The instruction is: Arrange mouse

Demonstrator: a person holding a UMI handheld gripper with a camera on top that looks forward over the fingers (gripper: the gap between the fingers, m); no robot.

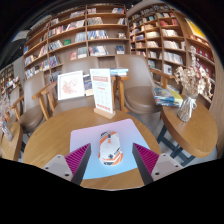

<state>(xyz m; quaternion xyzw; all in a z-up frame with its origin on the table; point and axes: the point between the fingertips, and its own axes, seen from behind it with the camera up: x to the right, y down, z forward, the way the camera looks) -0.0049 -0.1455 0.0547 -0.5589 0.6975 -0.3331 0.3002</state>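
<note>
We are holding the gripper [110,160] with its fingers spread wide, the pink pads [78,160] facing inward at roughly eight and four o'clock, pinching nothing. The mouse [110,150], white with an orange patch, is standing between them with a gap on either side, resting on a pale mouse pad [112,132] that is lying on the round wooden table [60,130]. We judge the fingers are straddling it so they can close on its sides without knocking it off the pad. Beyond it, toward twelve o'clock, an upright sign stand [102,92] is sitting near the table's far edge. Past that, bookshelves [85,40] are filling the background, and a second table [195,125] with a vase [187,105] is standing at about three o'clock.
</note>
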